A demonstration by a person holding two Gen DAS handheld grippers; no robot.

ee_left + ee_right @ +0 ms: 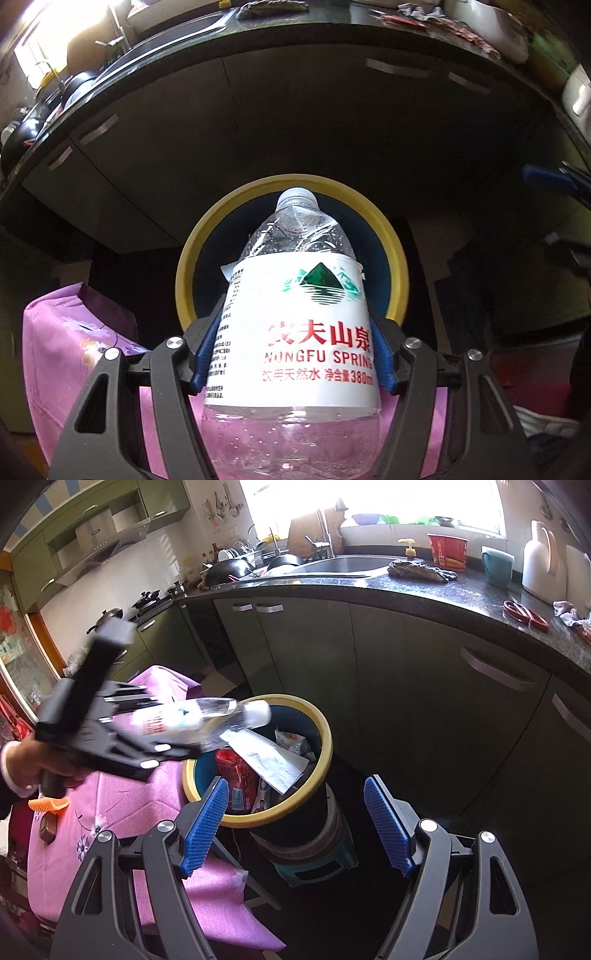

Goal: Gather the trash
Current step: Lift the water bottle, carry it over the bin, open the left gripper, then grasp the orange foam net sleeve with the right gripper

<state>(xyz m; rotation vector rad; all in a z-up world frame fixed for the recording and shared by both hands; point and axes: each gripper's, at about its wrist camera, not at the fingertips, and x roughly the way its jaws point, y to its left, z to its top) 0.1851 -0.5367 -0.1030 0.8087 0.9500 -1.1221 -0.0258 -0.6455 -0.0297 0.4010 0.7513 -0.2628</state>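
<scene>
My left gripper (295,343) is shut on a clear empty water bottle (299,332) with a white Nongfu Spring label. The bottle's cap end points at the yellow-rimmed bin (400,273) just ahead. In the right wrist view the left gripper (122,734) holds the bottle (207,716) lying sideways over the bin's (325,746) near rim. The bin holds a red can (236,775), white paper (269,757) and a small carton. My right gripper (295,823) is open and empty, in front of the bin and above it.
The bin stands on a teal stool (317,867) on the dark floor. A table with a pink flowered cloth (129,819) is at the left. Dark green cabinets (406,672) and a black counter (443,590) with red scissors (524,613) run behind.
</scene>
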